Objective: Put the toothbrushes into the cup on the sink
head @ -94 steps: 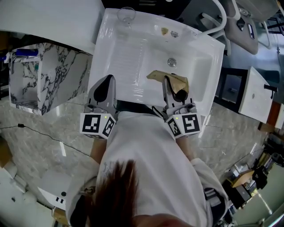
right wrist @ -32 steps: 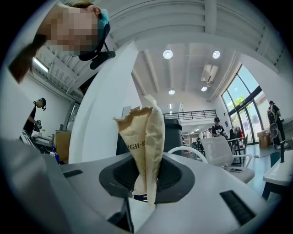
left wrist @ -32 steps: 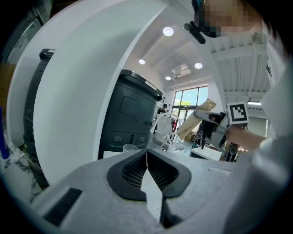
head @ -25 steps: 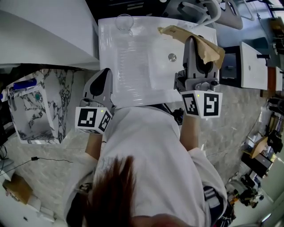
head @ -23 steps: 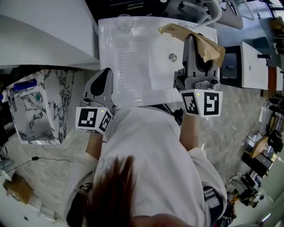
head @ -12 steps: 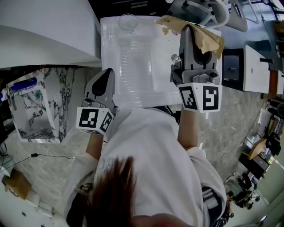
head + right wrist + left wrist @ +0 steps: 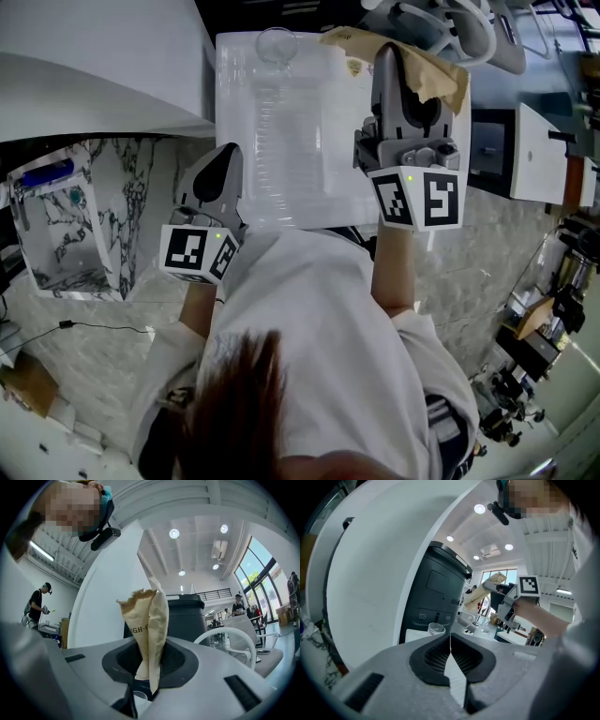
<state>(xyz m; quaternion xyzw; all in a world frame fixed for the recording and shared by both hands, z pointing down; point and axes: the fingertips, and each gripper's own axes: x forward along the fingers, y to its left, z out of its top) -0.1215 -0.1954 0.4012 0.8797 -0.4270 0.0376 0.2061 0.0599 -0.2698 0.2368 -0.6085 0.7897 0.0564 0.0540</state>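
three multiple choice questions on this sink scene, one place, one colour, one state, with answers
1. Where is the clear cup on the sink?
A far rim, towards the left
B in the basin
C near edge, right

2. What colour is the paper packet in the right gripper?
A white
B brown
C blue

3. How do the left gripper's jaws stand?
A together, empty
B wide apart
C clamped on a toothbrush

Answers: 1 A, the head view shows it there; 2 B, it is tan paper; 3 A, its pads meet with nothing between.
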